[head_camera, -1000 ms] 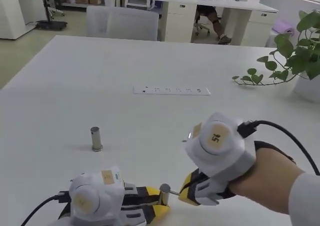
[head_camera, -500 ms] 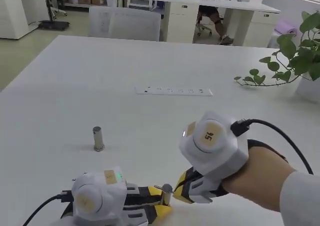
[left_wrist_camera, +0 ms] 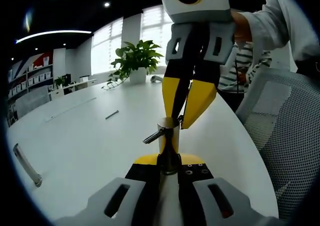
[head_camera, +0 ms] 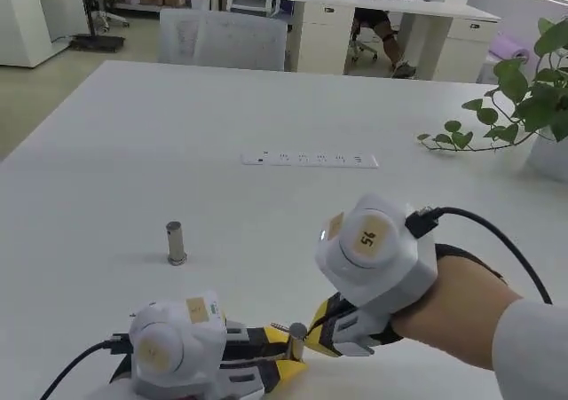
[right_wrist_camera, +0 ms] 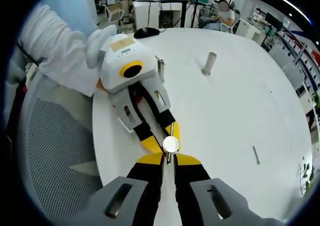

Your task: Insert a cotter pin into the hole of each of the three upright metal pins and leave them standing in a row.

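- The left hand-held gripper [left_wrist_camera: 169, 162] is clamping the pin [left_wrist_camera: 169, 142] low on its shaft. Its jaws are closed tight on the pin, holding it upright on the table [head_camera: 266, 107] near the person's edge.
- The right hand-held gripper [right_wrist_camera: 169, 158] is meeting it from the opposite side. Its jaws are almost together, pinching the cotter pin [left_wrist_camera: 152, 136] right at the pin's top.
- In the left gripper view, the cotter pin is poking through the hole and sticking out of the pin's other side.
- The yellow tips of both grippers are sitting just beside each other, with the pin between them.
- A second pin [head_camera: 176, 243] is standing alone, well apart from the grippers.
- A third pin [right_wrist_camera: 160, 68] is standing just behind the left gripper's body.
- A spare cotter pin [right_wrist_camera: 255, 155] is lying flat on the table, well apart from the work.
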Action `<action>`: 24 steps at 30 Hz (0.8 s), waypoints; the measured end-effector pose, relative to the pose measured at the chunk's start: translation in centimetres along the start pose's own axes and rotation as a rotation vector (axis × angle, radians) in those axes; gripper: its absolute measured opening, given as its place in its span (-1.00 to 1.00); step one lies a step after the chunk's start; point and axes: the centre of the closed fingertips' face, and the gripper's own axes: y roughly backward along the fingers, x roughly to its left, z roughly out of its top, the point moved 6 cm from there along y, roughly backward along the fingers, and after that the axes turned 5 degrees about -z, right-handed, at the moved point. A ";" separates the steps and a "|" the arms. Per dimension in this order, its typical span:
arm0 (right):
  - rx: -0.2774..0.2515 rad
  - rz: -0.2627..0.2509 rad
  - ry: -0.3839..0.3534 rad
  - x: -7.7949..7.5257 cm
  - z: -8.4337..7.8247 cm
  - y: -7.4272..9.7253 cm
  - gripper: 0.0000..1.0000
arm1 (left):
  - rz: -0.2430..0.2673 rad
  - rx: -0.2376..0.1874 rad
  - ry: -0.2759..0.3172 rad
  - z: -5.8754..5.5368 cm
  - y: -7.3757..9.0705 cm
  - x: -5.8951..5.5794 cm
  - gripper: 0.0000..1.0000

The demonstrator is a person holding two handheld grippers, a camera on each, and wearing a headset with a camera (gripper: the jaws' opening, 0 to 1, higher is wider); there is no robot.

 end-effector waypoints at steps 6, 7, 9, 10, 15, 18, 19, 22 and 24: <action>-0.004 0.001 -0.009 0.2 -0.3 0.3 -0.76 | 0.000 0.000 0.000 0.0 0.0 0.0 -0.79; -0.003 0.001 -0.012 0.2 -0.5 0.3 -0.76 | 0.000 -0.001 0.002 0.0 0.0 0.0 -0.79; 0.001 0.003 -0.010 0.2 -0.6 0.3 -0.79 | 0.000 0.000 0.000 0.0 0.0 0.0 -0.79; 0.002 0.001 -0.008 0.2 -0.7 0.3 -0.80 | 0.000 0.000 0.001 0.0 0.0 0.0 -0.79; 0.006 -0.002 0.011 0.2 -0.7 0.3 -0.89 | 0.001 0.000 0.000 0.0 -0.1 0.1 -0.79; -0.002 -0.005 0.016 0.1 -0.4 0.2 -0.89 | -0.001 0.002 0.000 0.1 0.0 0.1 -0.78; -0.001 -0.004 0.019 0.1 -0.4 0.2 -0.89 | -0.001 0.001 0.001 0.1 0.0 0.1 -0.78; -0.004 -0.005 0.022 0.1 -0.4 0.1 -0.89 | 0.000 0.000 0.000 0.1 0.0 0.1 -0.78; -0.006 -0.004 0.017 0.1 -0.4 0.1 -0.89 | -0.001 0.000 0.001 0.1 0.0 0.1 -0.78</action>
